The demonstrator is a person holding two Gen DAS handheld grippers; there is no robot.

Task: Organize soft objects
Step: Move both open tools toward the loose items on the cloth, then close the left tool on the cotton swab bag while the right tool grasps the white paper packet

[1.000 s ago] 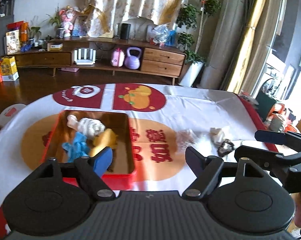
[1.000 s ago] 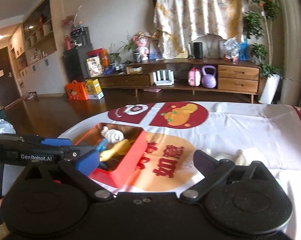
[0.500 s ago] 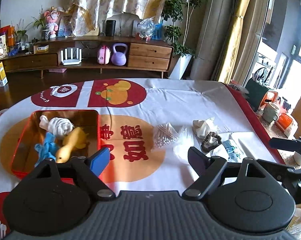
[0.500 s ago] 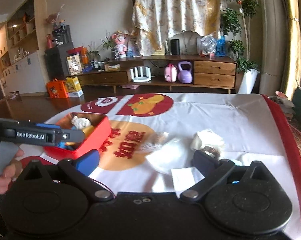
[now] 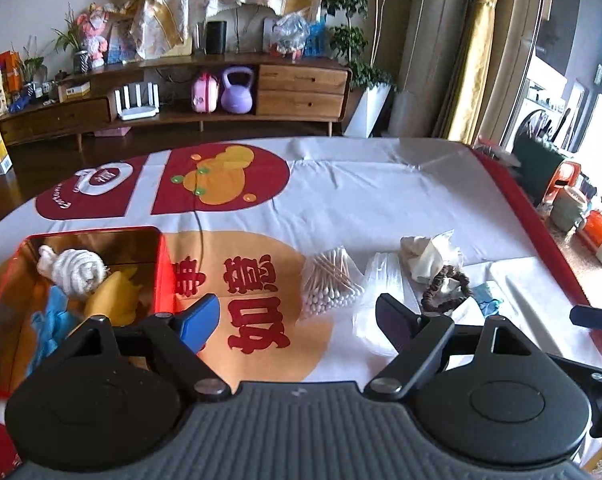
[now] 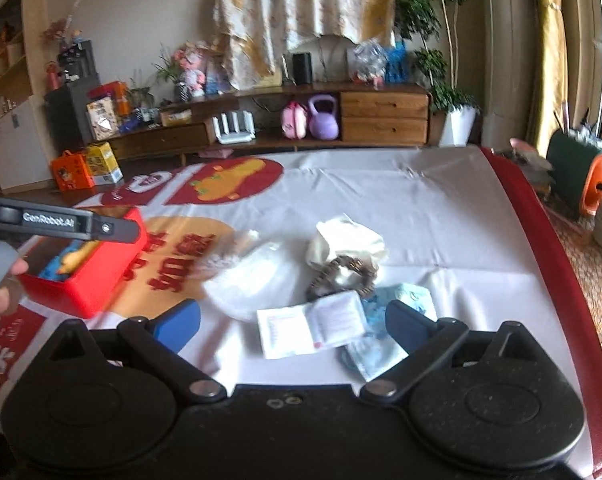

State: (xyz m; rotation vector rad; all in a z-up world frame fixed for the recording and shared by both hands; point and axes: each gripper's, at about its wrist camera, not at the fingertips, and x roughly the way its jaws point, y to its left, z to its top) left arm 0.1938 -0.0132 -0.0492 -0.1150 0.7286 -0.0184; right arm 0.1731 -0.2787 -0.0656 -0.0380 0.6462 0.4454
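The loose soft things lie in a small heap on the table's printed cloth, toward its red right edge: a crumpled cream cloth [image 6: 347, 240], a brown hair scrunchie [image 6: 341, 276] touching its near side, a clear plastic bag [image 6: 257, 276] just to the left, a flat white sachet [image 6: 313, 322] nearest the claws, and a pale blue packet [image 6: 397, 300] partly under the sachet. A bag of cotton swabs [image 5: 333, 280] sits between the heap and the red tin [image 5: 161, 268], which stands at the cloth's left side and already holds a white rope bundle [image 5: 77, 270], a yellow piece and something blue.

All of these look light and limp. The cloth and scrunchie should squash readily, so a pinch across the bunched middle ought to hold. The plastic bag looks slippery and likely to sag; best gathered at a fold. The sachet lies flat on the cloth (the awkward one, I would judge) and probably needs a finger slid under one edge.

The right claw [image 6: 293, 324] stands wide apart with nothing between its fingers; the sachet lies directly ahead between the two tips, apart from both. The left claw [image 5: 297, 316] is likewise spread and empty, the swabs and plastic bag just beyond its tips, the tin beside its left finger.
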